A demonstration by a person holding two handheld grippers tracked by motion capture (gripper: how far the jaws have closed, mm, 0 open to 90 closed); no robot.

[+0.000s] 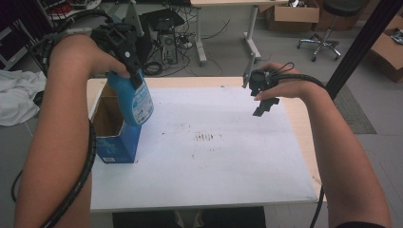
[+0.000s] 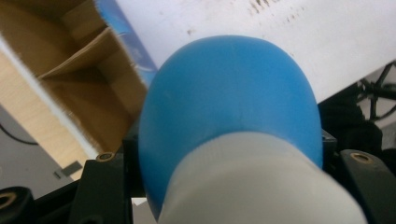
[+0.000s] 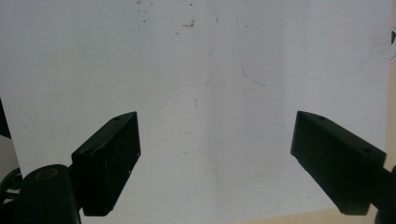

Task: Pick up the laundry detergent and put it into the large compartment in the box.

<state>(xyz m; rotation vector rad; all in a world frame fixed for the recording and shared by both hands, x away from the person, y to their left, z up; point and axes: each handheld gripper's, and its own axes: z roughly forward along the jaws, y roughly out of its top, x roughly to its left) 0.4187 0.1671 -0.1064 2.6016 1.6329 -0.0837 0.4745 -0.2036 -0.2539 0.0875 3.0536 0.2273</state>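
Holding one smooth blue plastic bottle (image 1: 134,99) in your left gripper (image 1: 129,61), jaws pinching its white neck, you are hanging it over one open blue cardboard box (image 1: 114,142). Your right gripper (image 3: 215,158) is hovering spread above the white sheet (image 1: 214,156).

White towel (image 1: 16,95) left, computer tower (image 1: 167,45), office chair (image 1: 328,33), cardboard boxes (image 1: 292,14) behind table

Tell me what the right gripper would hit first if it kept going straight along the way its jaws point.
Most likely the white sheet covering the table: the right gripper has its jaws wide apart with nothing between them, and the bare sheet lies ahead. The high view agrees, with the jaws aimed down at it. Exact landing spot is unclear.
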